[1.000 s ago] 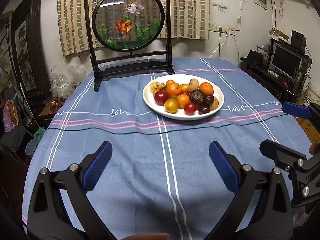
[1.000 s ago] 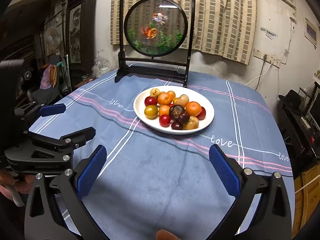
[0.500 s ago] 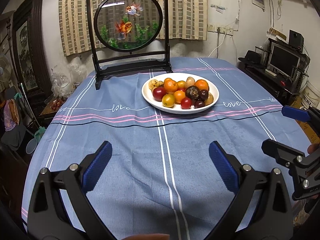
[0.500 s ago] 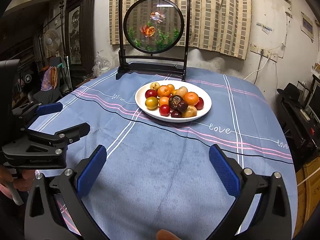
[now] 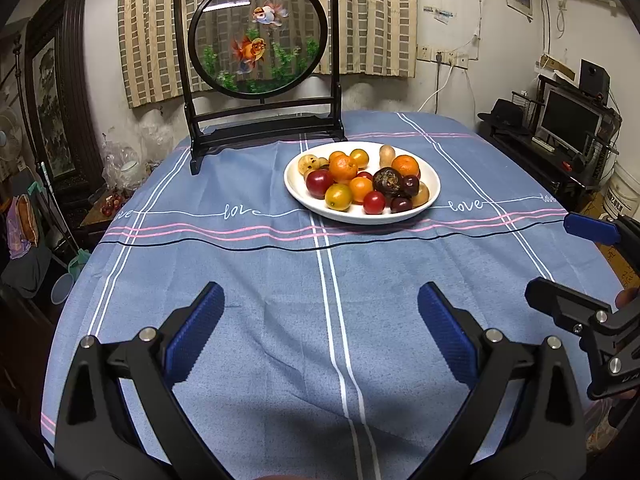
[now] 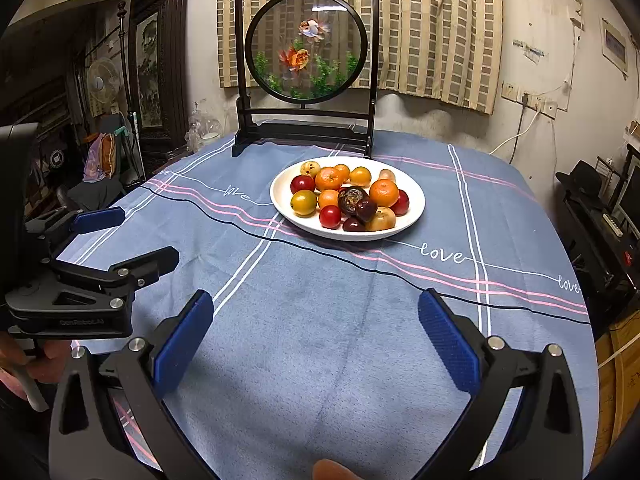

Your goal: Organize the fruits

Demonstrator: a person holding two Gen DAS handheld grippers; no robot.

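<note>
Left gripper [image 5: 320,320]: black frame, ribbed blue pads [image 5: 196,336], jaws spread wide, nothing held. Right gripper [image 6: 316,328]: same build, blue pads [image 6: 448,340] equally wide apart, empty. Both hover above bare cloth at the near edge, well apart from the fruit. In the right wrist view the left gripper shows from the side at the left margin, gripped by a hand [image 6: 24,364].

Tablecloth [image 5: 260,280]: soft blue fabric with white double lines, pink stripes and white "love" script; it lies flat with slight creasing.

Plate [image 5: 432,196]: white, glossy, oval, shallow, sitting past the pink stripes near the table's middle. Fruits [image 5: 360,184] are heaped on it: round glossy red ones, dimpled oranges, yellow-green ones, dark purple ones, a speckled tan one. Nothing obstructs the approach to it.

Behind the plate, apart from it: an upright black-framed round screen [image 5: 260,40] with goldfish and green weed. Beyond, a striped curtain [image 5: 380,20]; a monitor [image 5: 568,120] at far right.
</note>
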